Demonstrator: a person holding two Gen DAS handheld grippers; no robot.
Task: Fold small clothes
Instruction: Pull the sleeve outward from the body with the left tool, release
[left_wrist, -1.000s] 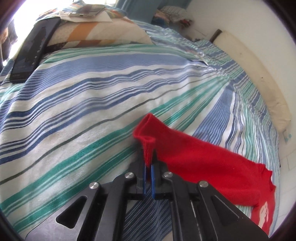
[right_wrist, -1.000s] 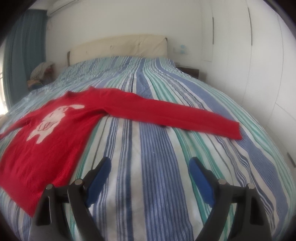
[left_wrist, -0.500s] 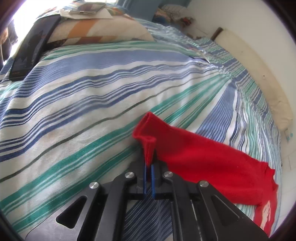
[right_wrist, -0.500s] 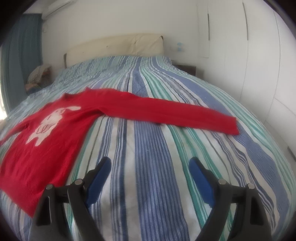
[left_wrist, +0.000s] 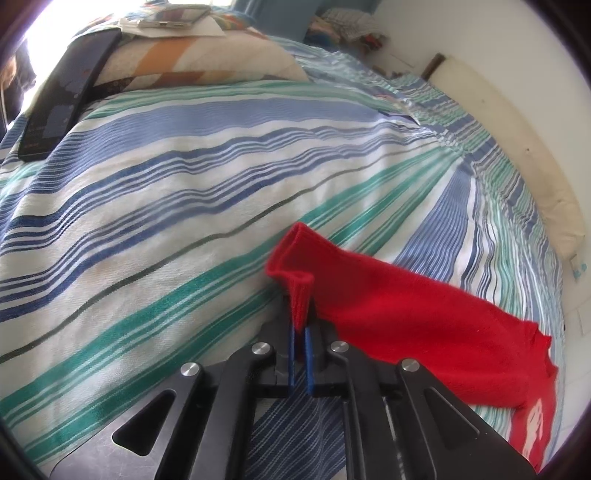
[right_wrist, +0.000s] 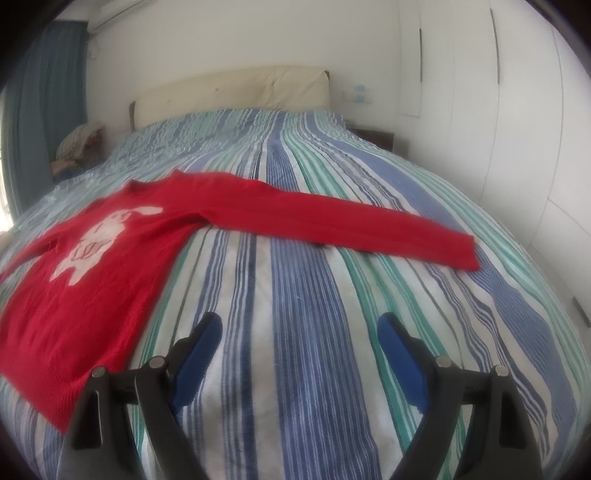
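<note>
A small red sweater with a white rabbit on its front lies flat on the striped bed. Its right sleeve stretches out to the right. My left gripper is shut on the cuff of the other sleeve and holds it just above the bedspread. That sleeve runs back to the right towards the sweater's body. My right gripper is open and empty, low over the bed, in front of the sweater and to the right of its hem.
The blue, green and white striped bedspread covers the whole bed. A cream headboard stands at the far end. A patchwork pillow and a dark flat device lie at the left side. White wardrobe doors are on the right.
The left gripper still holds the cuff and has barely moved. The right gripper's view has shifted slightly, so the sweater sits a little further left and lower.
</note>
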